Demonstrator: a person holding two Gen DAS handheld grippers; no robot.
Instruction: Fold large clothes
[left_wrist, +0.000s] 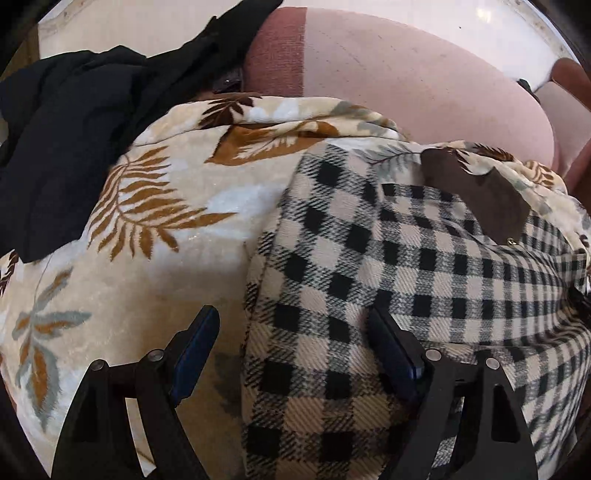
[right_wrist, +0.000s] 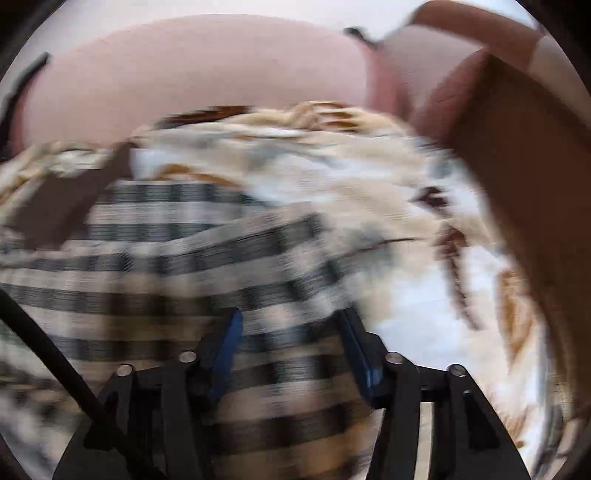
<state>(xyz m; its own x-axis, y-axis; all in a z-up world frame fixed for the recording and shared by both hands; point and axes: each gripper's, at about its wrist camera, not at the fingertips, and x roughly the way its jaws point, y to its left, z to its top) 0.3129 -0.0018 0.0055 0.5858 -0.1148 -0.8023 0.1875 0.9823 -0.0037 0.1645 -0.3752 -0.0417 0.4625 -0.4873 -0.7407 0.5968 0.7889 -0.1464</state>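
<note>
Checked wool-like cloth in cream and black, the large garment (left_wrist: 388, 266), lies spread over a cream blanket (left_wrist: 147, 229) printed with brown and grey fern leaves, which in turn covers a pink cushioned surface (left_wrist: 424, 85); whether that surface is a bed or a sofa cannot be told; a dark brown patch (left_wrist: 476, 192) with a small metal stud sits near the garment's far edge, and what part of the garment it is stays unclear; a heap of black fabric (left_wrist: 62, 129) lies at the blanket's far left corner, cut off by the lens rim; the left tongs (left_wrist: 295, 332) stand wide and released just above the cloth, one blue-padded finger over the blanket, the other over the checks, the garment's edge running between them untouched; the right wrist view is heavily smeared, so the checks there (right_wrist: 166, 277) read as stripes and the blanket (right_wrist: 406, 221) as pale streaks; the right tongs (right_wrist: 290, 332) are likewise spread apart and released over the checked cloth near its border; a brown upholstered side (right_wrist: 517, 166) rises at the right, its top cut off; a thin black bar (right_wrist: 48, 354) crosses the lower left corner, its nature unclear.
</note>
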